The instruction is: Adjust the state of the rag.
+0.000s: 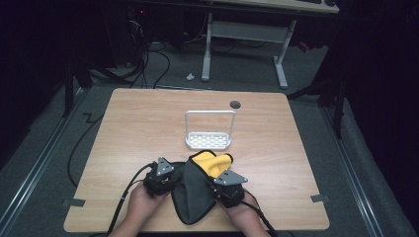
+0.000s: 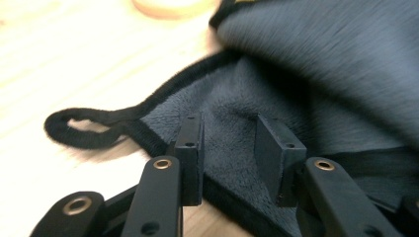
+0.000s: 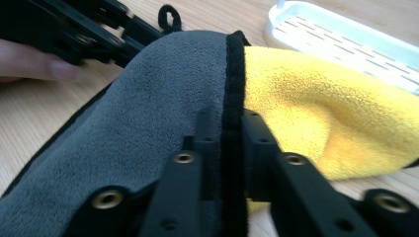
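A cloth, grey [image 1: 191, 197] on one side and yellow [image 1: 213, 163] on the other, lies folded near the table's front edge. My right gripper [image 3: 231, 123] is shut on its black hem, with grey pile to the left and yellow to the right. In the high view that gripper [image 1: 213, 185] sits at the cloth's right side. My left gripper [image 2: 230, 133] is open over the grey cloth's [image 2: 316, 64] left corner, its pads apart above the flat pile, beside the black hanging loop [image 2: 79, 131]. From above, the left gripper [image 1: 172, 182] is at the cloth's left edge.
A white rack [image 1: 208, 140] with a tall wire handle stands mid-table just behind the cloth, also seen as the rack [image 3: 346, 34] in the right gripper view. The wooden table [image 1: 138, 123] has a round cable hole [image 1: 235, 104] at the back. A desk frame stands on the floor beyond.
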